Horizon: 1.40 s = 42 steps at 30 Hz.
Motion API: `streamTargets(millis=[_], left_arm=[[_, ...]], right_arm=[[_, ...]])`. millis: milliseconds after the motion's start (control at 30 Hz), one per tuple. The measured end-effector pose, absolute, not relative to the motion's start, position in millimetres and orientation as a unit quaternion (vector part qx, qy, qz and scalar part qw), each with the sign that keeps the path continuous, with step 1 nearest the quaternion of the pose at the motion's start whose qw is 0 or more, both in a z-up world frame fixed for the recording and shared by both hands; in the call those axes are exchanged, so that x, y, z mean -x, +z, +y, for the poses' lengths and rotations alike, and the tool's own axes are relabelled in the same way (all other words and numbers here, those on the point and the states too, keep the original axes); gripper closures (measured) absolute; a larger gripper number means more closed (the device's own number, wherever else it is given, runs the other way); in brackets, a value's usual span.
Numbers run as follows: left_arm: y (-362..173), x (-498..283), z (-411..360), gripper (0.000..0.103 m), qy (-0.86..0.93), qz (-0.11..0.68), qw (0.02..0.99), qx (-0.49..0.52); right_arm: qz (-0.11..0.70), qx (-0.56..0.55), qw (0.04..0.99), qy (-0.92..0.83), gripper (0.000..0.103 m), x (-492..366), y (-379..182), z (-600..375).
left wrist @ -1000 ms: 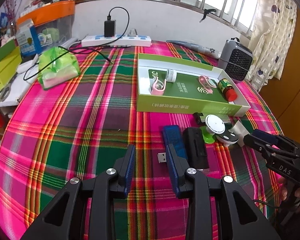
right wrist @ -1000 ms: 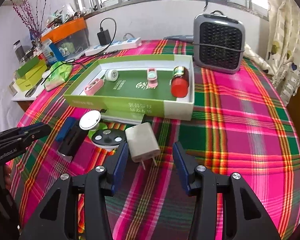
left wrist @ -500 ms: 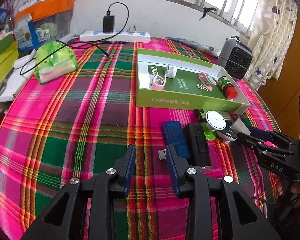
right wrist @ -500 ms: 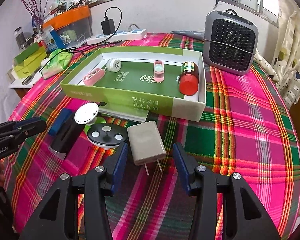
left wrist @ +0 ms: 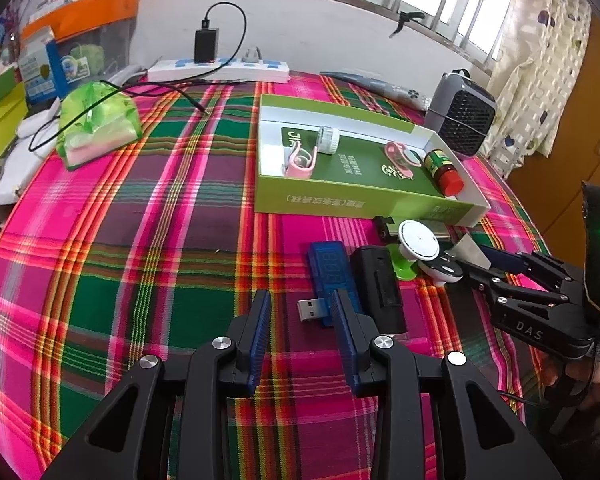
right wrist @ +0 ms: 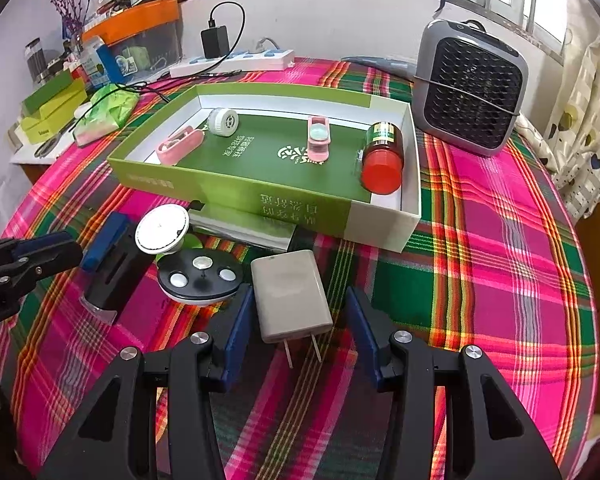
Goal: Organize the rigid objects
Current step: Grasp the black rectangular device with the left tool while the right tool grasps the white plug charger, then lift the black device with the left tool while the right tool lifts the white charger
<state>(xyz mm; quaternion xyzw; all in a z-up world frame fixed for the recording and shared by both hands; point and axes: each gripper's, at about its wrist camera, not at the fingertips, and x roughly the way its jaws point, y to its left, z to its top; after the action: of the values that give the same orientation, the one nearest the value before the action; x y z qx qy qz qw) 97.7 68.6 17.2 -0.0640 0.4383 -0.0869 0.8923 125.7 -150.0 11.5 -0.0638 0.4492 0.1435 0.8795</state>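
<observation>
A grey wall charger (right wrist: 290, 296) lies flat on the plaid-covered counter (right wrist: 480, 264), prongs toward the camera, between the spread blue pads of the right claw (right wrist: 298, 332), which stands released and grips nothing; whether the left pad touches the charger's side cannot be told. Just left of the charger sits a round black-and-white disc (right wrist: 200, 276) with three silver buttons, then a white round puck (right wrist: 162, 229) on a green base, a black rectangular block (right wrist: 114, 276) and a blue USB tester (left wrist: 330, 276).

The left claw (left wrist: 302, 336) is also released, its pads apart with the tester's metal plug (left wrist: 310, 309) just ahead of the gap between them; nothing is held.

Behind this row stands an open green box (right wrist: 236, 190) holding a pink clip (right wrist: 180, 145), a white cap (right wrist: 223, 121), a second pink clip (right wrist: 318, 136) and a red-lidded bottle (right wrist: 382, 156) lying on its side at the right end. A flat silver item (right wrist: 240, 228) is tucked against the box's front wall.

Further out, a grey fan heater (right wrist: 470, 86) stands to the right of the box, a white power strip (left wrist: 218, 70) with a black adapter plugged in lies by the wall, and a green plastic bag (left wrist: 98, 124) rests at the left.
</observation>
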Motion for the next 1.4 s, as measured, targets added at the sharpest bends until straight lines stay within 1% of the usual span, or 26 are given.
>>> streamTargets(millis=[200, 267, 300, 567, 1100, 1400], left_arm=[[21, -97, 62, 0.072, -0.097, 0.437, 0.892, 0.06], [22, -97, 59, 0.072, -0.101, 0.438, 0.892, 0.057], [23, -97, 57, 0.072, -0.103, 0.437, 0.892, 0.055], [28, -97, 42, 0.072, -0.123, 0.437, 0.89, 0.046], [22, -109, 6, 0.072, -0.128, 0.442, 0.887, -0.021], [16, -114, 3, 0.07, -0.134, 0.454, 0.881, -0.015]], right_arm=[[0.446, 0.067, 0.881, 0.144, 0.056, -124, 11, -150], [0.445, 0.065, 0.881, 0.147, 0.067, -124, 12, -149], [0.444, 0.066, 0.881, 0.145, 0.068, -124, 12, -149], [0.442, 0.062, 0.883, 0.143, 0.068, -121, 13, -154], [0.439, 0.048, 0.885, 0.146, 0.068, -113, 15, -160], [0.439, 0.042, 0.885, 0.147, 0.068, -113, 15, -162]])
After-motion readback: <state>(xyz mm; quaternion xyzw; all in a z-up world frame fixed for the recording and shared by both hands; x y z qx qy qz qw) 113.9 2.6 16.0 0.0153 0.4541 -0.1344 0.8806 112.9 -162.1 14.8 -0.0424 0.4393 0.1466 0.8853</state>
